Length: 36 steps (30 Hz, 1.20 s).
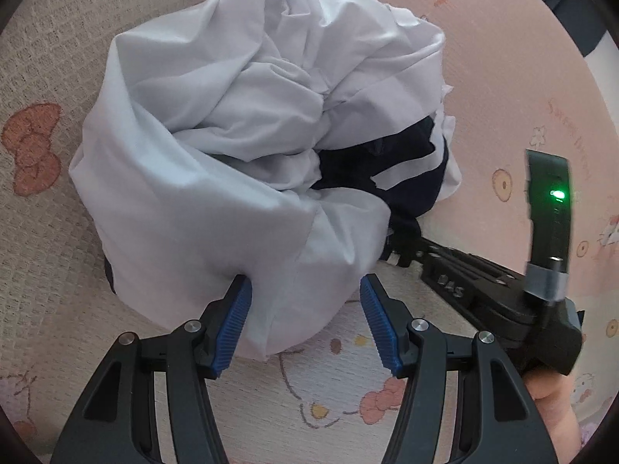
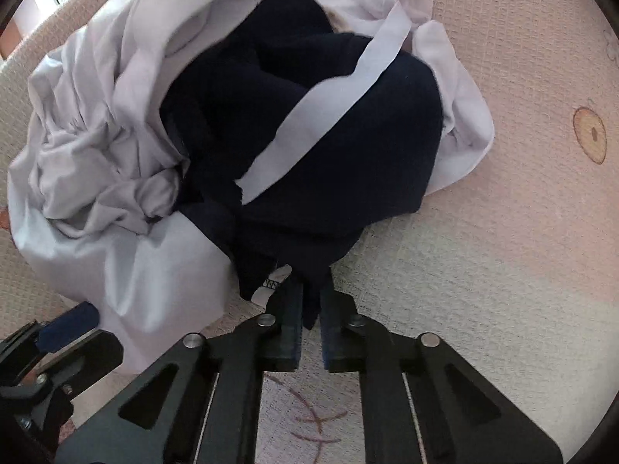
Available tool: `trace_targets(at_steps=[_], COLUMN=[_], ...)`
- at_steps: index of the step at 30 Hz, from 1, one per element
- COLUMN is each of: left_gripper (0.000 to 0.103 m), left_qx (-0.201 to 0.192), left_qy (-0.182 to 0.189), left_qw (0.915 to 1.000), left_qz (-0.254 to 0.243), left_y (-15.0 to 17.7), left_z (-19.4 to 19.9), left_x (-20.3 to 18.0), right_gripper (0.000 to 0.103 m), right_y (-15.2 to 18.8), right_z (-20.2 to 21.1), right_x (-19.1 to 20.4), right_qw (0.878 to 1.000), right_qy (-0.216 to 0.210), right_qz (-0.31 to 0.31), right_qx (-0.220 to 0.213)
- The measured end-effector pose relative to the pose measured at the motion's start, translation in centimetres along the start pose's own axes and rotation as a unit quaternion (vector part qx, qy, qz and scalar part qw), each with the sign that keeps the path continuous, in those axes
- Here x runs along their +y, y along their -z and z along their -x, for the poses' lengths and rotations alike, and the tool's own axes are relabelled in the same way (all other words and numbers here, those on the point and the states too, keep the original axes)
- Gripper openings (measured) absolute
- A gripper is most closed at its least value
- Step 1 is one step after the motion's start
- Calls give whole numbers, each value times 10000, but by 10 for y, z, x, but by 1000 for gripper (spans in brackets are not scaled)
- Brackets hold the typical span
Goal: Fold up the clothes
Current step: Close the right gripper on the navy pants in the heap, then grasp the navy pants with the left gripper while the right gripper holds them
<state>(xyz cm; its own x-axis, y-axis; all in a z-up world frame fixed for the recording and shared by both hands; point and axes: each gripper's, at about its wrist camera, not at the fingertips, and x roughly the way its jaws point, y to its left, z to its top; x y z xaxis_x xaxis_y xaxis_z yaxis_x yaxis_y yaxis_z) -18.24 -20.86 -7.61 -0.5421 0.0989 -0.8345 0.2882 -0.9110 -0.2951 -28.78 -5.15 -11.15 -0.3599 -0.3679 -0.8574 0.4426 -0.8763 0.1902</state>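
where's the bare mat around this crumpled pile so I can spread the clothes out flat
Bare mat lies left of the white garment, and more on the far right past the dark striped garment, around the round print. The near edge is crowded: the open left gripper straddles the white cloth, and the right gripper is shut on the dark hem.

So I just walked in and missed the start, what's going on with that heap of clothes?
A person is working a crumpled garment, white with a navy part, on a pink cartoon-print mat, using two handheld grippers. The right gripper is shut on a navy edge of the garment at the near side of the heap. The left gripper is open, its blue pads either side of a white fold. Nothing is folded yet; the garment is bunched up.
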Motion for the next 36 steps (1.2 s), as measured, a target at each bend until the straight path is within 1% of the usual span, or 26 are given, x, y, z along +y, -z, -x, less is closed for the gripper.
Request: trace_targets(at_steps=[3, 5, 7, 8, 9, 11, 13, 14, 16, 18, 20, 21, 23, 24, 25, 26, 27, 28, 29, 31, 33, 35, 36], left_gripper=[61, 61, 61, 61, 61, 61, 61, 61, 64, 70, 74, 75, 75, 71, 40, 21, 7, 6, 5, 3, 3, 0, 0], left_qx=[48, 78, 107, 104, 109, 210, 277, 309, 322, 409, 490, 524, 622, 668, 699, 683, 606, 448, 386, 342, 249, 140, 94], left_qy=[261, 344, 398, 488, 595, 976, 1263, 1499, 1835, 2308, 2693, 2698, 2357, 2265, 2203, 2017, 1729, 1457, 1369, 1384, 1466, 1558, 1597], left_qw=[9996, 9994, 9991, 9986, 9981, 9950, 9916, 9882, 9821, 9713, 9604, 9600, 9690, 9711, 9725, 9769, 9831, 9880, 9892, 9889, 9876, 9861, 9854], left_qz=[35, -34, -99, -151, -148, -64, 33, 111, 258, 395, 525, 533, 403, 353, 292, 186, 27, -231, -354, -422, -494, -557, -579], left_y=[2, 4, 4, 4, 5, 6, 9, 10, 12, 13, 16, 17, 22, 21, 26, 27, 29, 32, 32, 33, 34, 34, 35], left_z=[1, 1, -1, -1, 0, -2, -4, -4, -4, -6, -8, -11, -22, -33, -34, -33, -32, -29, -25, -18, -9, -1, 6], left_x=[0, -6, -13, -18, -21, -26, -32, -35, -39, -43, -48, -51, -63, -71, -75, -79, -85, -93, -95, -87, -84, -84, -81], right_gripper=[3, 3, 3, 3, 3, 3, 3, 3, 3, 3, 3, 3, 3, 3, 3, 3, 3, 3, 3, 3, 8, 25, 29], right_y=[1, 3, 8, 11, 15, 23, 30, 32, 47, 56, 71, 76, 87, 92, 96, 100, 104, 109, 113, 118, 124, 129, 131], right_z=[24, 42, 70, 81, 92, 113, 131, 132, 145, 151, 159, 156, 155, 156, 158, 160, 163, 165, 168, 171, 175, 177, 178], right_x=[-6, -9, -10, -12, -15, -20, -24, -21, -20, -19, -24, -25, -27, -28, -28, -28, -29, -30, -30, -31, -31, -32, -32], right_qw=[9996, 9989, 9974, 9970, 9968, 9965, 9962, 9963, 9964, 9961, 9957, 9961, 9968, 9967, 9966, 9967, 9969, 9971, 9972, 9976, 9977, 9979, 9980], right_qy=[121, 199, 283, 295, 296, 298, 296, 292, 333, 383, 476, 472, 449, 474, 479, 473, 441, 409, 377, 350, 342, 275, 225], right_qz=[96, 167, 248, 242, 206, 133, 65, 41, -9, 18, 77, 40, -57, -76, -88, -111, -165, -219, -265, -306, -345, -395, -427], right_qx=[-228, -392, -611, -678, -708, -769, -817, -804, -785, -801, -796, -748, -659, -656, -658, -653, -631, -609, -582, -518, -465, -424, -405])
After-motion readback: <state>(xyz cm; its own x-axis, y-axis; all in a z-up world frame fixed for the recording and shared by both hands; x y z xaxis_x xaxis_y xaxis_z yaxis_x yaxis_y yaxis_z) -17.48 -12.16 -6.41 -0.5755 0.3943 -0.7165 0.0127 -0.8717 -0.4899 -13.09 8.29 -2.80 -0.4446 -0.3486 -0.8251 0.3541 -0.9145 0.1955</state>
